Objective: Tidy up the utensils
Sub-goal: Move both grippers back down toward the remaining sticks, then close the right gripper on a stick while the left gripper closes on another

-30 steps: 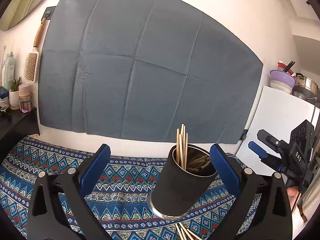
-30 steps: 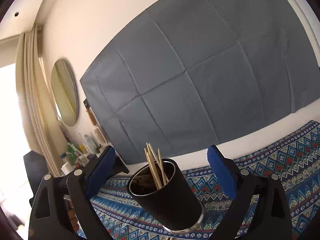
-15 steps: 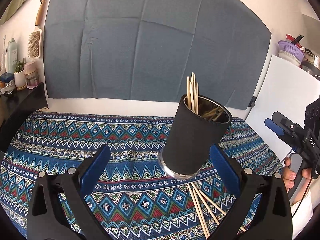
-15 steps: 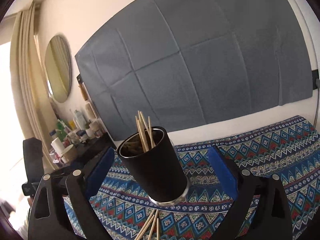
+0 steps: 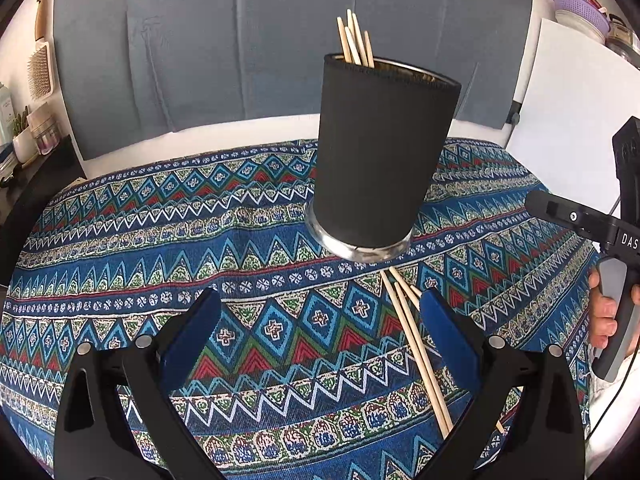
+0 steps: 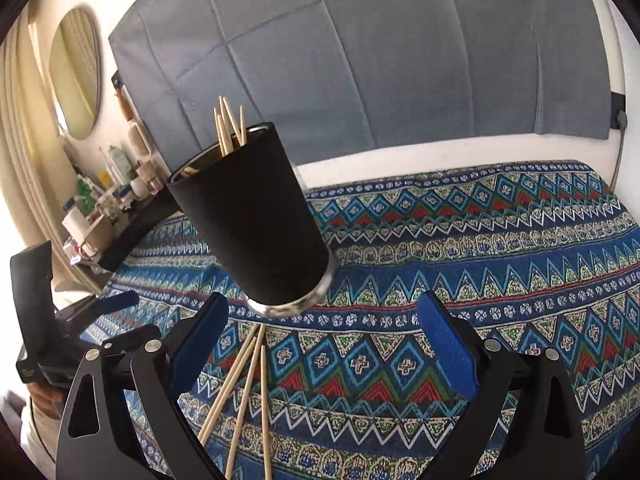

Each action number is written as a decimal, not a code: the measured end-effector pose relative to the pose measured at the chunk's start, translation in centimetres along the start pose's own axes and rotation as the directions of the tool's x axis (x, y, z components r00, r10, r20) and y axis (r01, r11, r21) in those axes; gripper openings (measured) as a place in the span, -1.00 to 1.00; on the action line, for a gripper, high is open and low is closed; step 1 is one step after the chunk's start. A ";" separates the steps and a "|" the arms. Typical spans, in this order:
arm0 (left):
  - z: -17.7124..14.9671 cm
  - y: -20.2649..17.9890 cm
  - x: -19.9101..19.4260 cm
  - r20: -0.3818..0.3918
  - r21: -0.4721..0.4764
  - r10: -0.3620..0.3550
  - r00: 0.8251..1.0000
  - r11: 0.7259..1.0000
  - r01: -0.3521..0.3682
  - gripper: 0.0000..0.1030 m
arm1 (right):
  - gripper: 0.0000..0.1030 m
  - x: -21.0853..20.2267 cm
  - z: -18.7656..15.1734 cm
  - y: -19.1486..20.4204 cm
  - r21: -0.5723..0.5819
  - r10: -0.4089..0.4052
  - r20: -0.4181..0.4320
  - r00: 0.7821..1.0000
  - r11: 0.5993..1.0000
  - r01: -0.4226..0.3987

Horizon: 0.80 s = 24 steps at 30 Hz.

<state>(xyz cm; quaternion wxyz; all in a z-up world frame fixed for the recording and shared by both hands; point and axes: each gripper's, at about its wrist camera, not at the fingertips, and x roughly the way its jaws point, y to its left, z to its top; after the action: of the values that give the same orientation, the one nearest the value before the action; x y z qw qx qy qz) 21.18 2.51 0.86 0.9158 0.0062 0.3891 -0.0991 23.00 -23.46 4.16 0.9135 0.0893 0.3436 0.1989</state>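
A black cylindrical holder [image 5: 380, 160] with a metal base stands on the patterned cloth and holds several wooden chopsticks [image 5: 356, 40]; it also shows in the right wrist view [image 6: 252, 224]. Several loose chopsticks [image 5: 416, 344] lie on the cloth in front of it, seen too in the right wrist view [image 6: 244, 384]. My left gripper [image 5: 320, 340] is open and empty, above the cloth just short of the holder. My right gripper [image 6: 322, 344] is open and empty, to the right of the loose chopsticks. Each gripper shows in the other's view: the right gripper [image 5: 576, 220], the left gripper [image 6: 100, 308].
The blue patterned cloth [image 5: 140, 240] covers the table. A grey cloth [image 5: 240, 40] hangs on the wall behind. A dark shelf with bottles and jars [image 6: 112, 208] stands at the left. A white board [image 5: 572, 100] leans at the right, with bowls [image 5: 580, 8] above it.
Both grippers have tilted downward and pulled back a little from the holder, so the cloth and the loose chopsticks now fill the lower view. Both stay open.
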 end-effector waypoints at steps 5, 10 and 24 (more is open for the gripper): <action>-1.2 -0.8 1.8 -0.081 0.028 0.014 0.997 1.000 -0.012 0.89 | 0.77 1.5 -1.9 0.7 -0.082 -0.048 -0.108 0.993 0.996 0.039; -1.8 -1.6 2.5 -0.130 0.070 0.035 0.991 0.997 -0.026 0.89 | 0.77 2.5 -3.8 1.0 -0.137 -0.088 -0.209 0.974 0.989 0.060; -2.3 -2.0 5.2 -0.265 0.029 -0.008 0.964 0.999 0.016 0.89 | 0.77 3.7 -7.3 2.5 -0.252 -0.106 -0.335 0.936 0.968 0.020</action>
<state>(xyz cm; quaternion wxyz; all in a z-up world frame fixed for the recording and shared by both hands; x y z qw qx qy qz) 22.71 -0.15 -4.30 0.8549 0.0311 0.5064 -0.1088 19.97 -19.44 -2.77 0.8489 -0.0712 0.4741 0.2226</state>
